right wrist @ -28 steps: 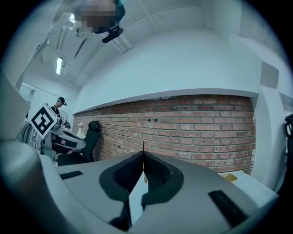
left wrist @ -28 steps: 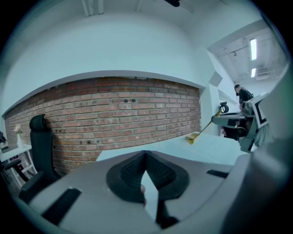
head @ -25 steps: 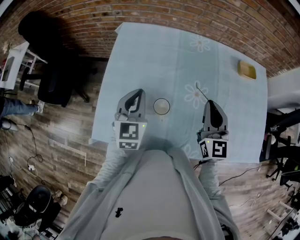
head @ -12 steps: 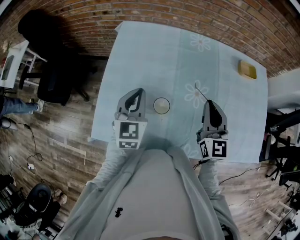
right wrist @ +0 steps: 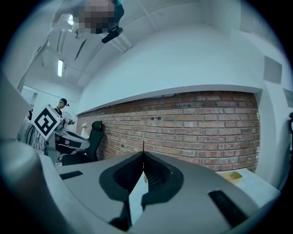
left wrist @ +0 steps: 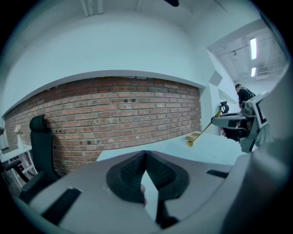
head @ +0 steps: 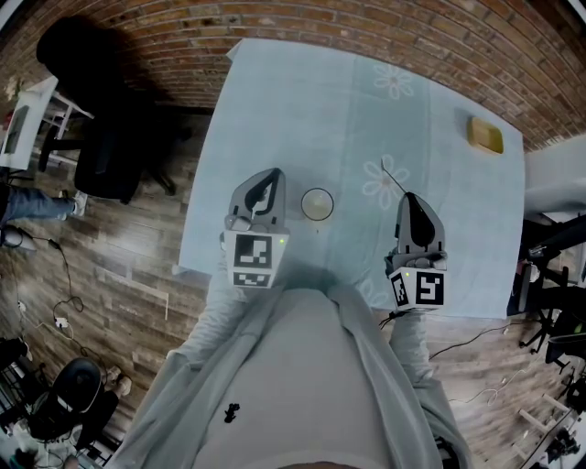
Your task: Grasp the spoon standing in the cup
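Right gripper pinches spoon — cup stands apart.

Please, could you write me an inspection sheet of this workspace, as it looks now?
Surface: table covered by a pale blue cloth with flower prints.
Job's things: cup stands upright near the front edge; spoon is clear of the cup, held by its thin handle.
Clutter: one yellow dish at the far right corner.
Grippers: left gripper has its jaws together and empty, beside the cup; right gripper has its jaws shut on the spoon.
Cables: cables lie on the floor on both sides.
Surroundings: brick wall, wooden floor, black chair.
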`<state>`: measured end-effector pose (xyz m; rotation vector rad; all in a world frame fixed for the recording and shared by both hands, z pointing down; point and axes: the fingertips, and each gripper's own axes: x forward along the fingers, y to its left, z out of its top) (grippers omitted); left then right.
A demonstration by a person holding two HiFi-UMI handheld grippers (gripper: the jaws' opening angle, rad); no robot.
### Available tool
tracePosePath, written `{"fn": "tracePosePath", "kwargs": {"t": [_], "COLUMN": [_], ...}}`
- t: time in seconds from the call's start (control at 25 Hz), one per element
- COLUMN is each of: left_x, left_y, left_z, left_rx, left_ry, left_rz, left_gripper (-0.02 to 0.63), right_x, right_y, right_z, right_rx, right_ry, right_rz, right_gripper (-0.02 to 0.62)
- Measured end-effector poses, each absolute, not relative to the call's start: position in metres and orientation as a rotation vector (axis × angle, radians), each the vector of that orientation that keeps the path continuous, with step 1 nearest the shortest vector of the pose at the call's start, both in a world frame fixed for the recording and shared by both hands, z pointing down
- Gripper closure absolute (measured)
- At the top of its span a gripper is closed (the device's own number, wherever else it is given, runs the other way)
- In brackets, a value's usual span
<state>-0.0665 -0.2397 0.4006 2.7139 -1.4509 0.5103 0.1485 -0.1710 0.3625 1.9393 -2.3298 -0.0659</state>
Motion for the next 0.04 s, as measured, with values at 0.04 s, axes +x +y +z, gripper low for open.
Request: {"fn": "tracePosePath", "kwargs": {"t": [0.04], "left_x": [-0.0663], "left_y": [-0.2397], "left_z": [0.4006], "left_rx": [2.715], "left_ry": [-1.451], "left_rz": [0.510], "left_gripper": [0.589], "right_x": [0.1481], "right_y": [-0.1709], "right_z": [0.3626], "right_rx": [1.937], "right_ry": [-2.332], "right_rz": [-0.067], "right_gripper": [0.577]}}
